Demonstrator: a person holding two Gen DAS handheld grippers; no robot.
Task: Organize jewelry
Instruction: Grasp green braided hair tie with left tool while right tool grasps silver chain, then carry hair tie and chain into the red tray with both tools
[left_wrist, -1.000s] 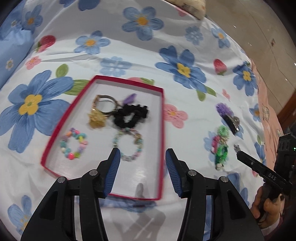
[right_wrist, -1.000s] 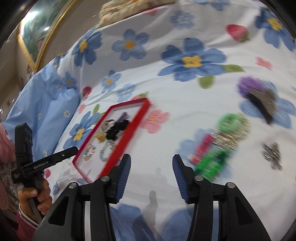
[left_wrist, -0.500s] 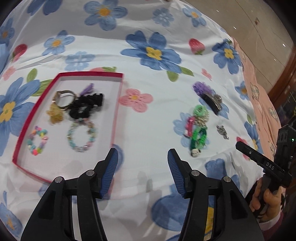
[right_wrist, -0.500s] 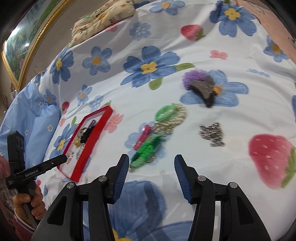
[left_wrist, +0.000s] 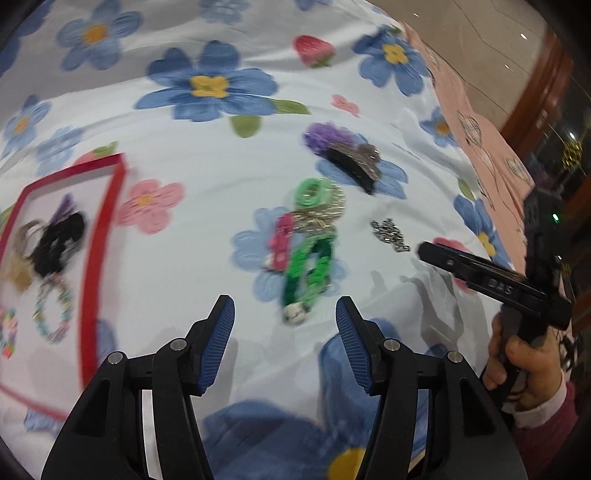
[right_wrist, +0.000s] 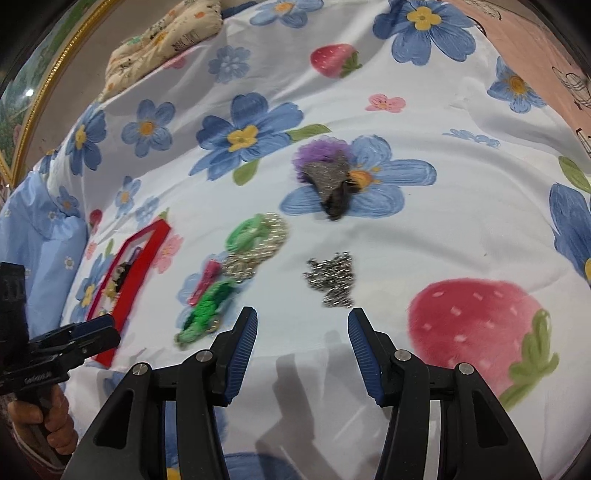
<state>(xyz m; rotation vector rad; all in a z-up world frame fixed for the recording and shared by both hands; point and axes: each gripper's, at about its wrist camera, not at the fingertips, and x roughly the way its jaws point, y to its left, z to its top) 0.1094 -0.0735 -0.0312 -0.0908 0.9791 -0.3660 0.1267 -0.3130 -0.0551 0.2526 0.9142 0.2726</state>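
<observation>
A red-rimmed tray (left_wrist: 107, 221) on the flowered bedsheet holds a black scrunchie (left_wrist: 59, 238), rings and beaded bracelets (left_wrist: 51, 314); it also shows in the right wrist view (right_wrist: 147, 254). Loose on the sheet lie a green chain (left_wrist: 308, 273), a pink clip (left_wrist: 279, 243), a green ring with a gold chain (left_wrist: 319, 201), a silver chain (left_wrist: 390, 234) and a purple-and-black hair clip (left_wrist: 347, 155). My left gripper (left_wrist: 285, 317) is open and empty just before the green chain. My right gripper (right_wrist: 302, 334) is open and empty just before the silver chain (right_wrist: 332, 277).
The flowered sheet (right_wrist: 480, 221) covers the whole bed. A patterned pillow (right_wrist: 162, 40) lies at the far edge, a light blue pillow (right_wrist: 37, 251) at the left. A pink cloth (left_wrist: 476, 122) borders the sheet on the right, with floor beyond.
Both grippers have swung right, away from the tray. The left now faces the green chain pile; the right now faces the silver chain. Both stayed open and empty.
</observation>
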